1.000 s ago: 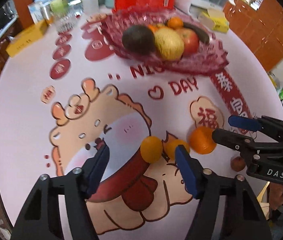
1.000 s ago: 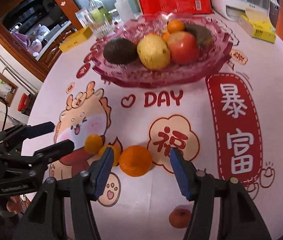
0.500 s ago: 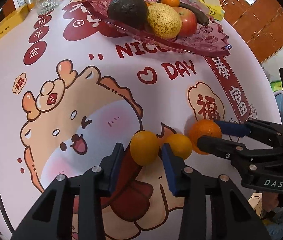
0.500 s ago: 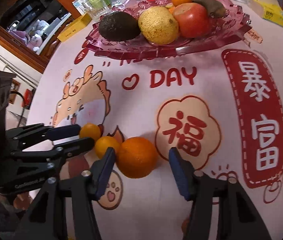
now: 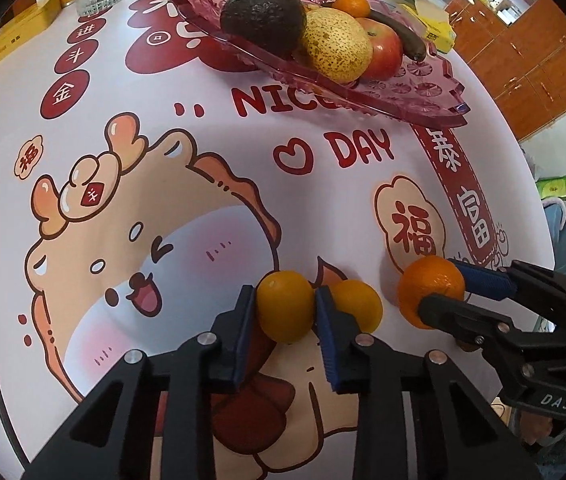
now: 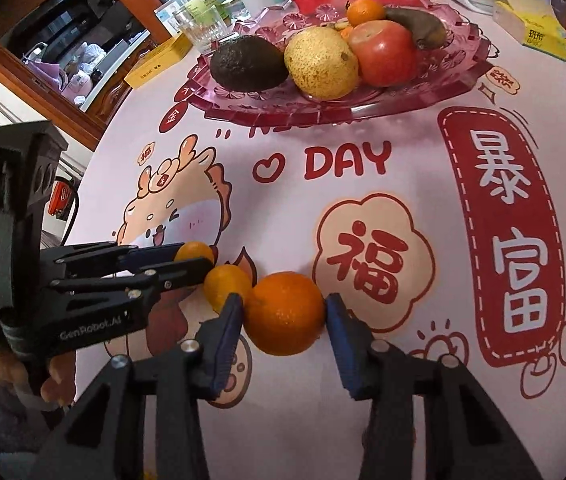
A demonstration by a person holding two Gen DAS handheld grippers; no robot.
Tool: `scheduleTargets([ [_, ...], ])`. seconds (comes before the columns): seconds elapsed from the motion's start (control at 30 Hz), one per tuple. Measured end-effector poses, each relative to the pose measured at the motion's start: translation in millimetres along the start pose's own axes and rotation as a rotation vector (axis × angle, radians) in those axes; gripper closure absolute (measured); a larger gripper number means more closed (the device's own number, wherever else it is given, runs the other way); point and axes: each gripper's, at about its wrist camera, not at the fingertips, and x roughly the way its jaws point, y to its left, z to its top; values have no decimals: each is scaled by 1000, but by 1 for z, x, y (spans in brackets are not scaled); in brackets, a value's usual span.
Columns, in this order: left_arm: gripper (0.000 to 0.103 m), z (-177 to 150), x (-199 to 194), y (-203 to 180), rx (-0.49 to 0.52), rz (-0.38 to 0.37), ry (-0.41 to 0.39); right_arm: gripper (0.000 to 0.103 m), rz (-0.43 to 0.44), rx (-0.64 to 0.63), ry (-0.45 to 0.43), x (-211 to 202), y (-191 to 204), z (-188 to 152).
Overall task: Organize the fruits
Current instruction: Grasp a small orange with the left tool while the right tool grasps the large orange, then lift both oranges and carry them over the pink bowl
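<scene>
Your left gripper [image 5: 286, 312] clamps a tangerine [image 5: 285, 306] on the cloth, your right gripper [image 6: 285, 314] is closing around the orange [image 6: 285, 313]; lifting carelessly may nudge the middle fruit [image 6: 227, 287] rolling.

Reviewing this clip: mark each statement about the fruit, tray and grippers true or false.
1. The left gripper is shut on a small orange. True.
2. The big orange sits between the right gripper's pads. True.
3. The tray is empty. False: it holds an avocado, pear, apple and more.
4. The middle orange is in a gripper. False: it lies free on the table.
</scene>
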Motion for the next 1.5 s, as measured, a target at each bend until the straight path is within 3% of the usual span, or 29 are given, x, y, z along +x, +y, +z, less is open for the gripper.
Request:
scheduleTargets([
  [0.4,76,-9,-55,-13,-8,80,-90,61,-3,-74,-63,-33,19,-6],
  [0.8,76,-3,-169,-69,59,123,-300,61,-13,-205,-199,-113,41,7],
  [1.3,76,82,-306,-118,210,319,-522,61,-120,-332,-484,-254,65,100],
  [1.5,76,126,-315,-118,235,338,-560,60,-147,-327,-558,-270,71,151],
])
